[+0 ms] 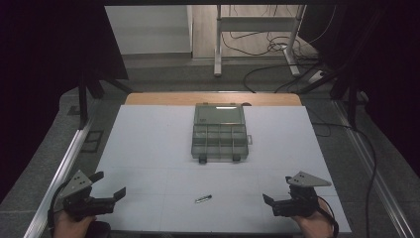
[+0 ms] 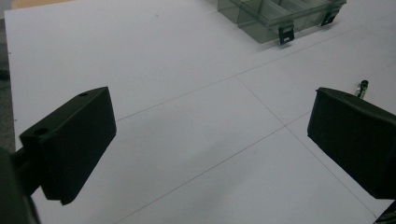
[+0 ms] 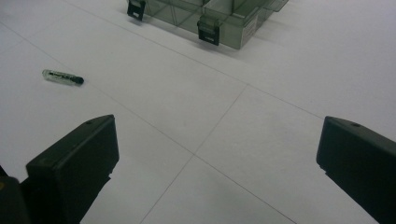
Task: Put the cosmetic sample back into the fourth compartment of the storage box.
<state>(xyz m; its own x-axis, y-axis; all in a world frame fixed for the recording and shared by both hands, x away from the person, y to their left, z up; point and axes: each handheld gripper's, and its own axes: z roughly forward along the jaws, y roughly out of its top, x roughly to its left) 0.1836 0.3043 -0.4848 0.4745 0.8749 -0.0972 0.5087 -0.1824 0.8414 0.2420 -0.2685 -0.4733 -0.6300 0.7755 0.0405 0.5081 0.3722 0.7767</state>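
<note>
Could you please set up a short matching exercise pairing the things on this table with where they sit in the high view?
Things:
1. compartment box
2. small tube
3. left gripper
4. right gripper

Places:
A. near right corner of the white mat
B. middle of the mat, towards the far edge
C. near left corner of the mat
D. near edge, between the two grippers

Pairs: 1-B, 2-D, 3-C, 4-A
</note>
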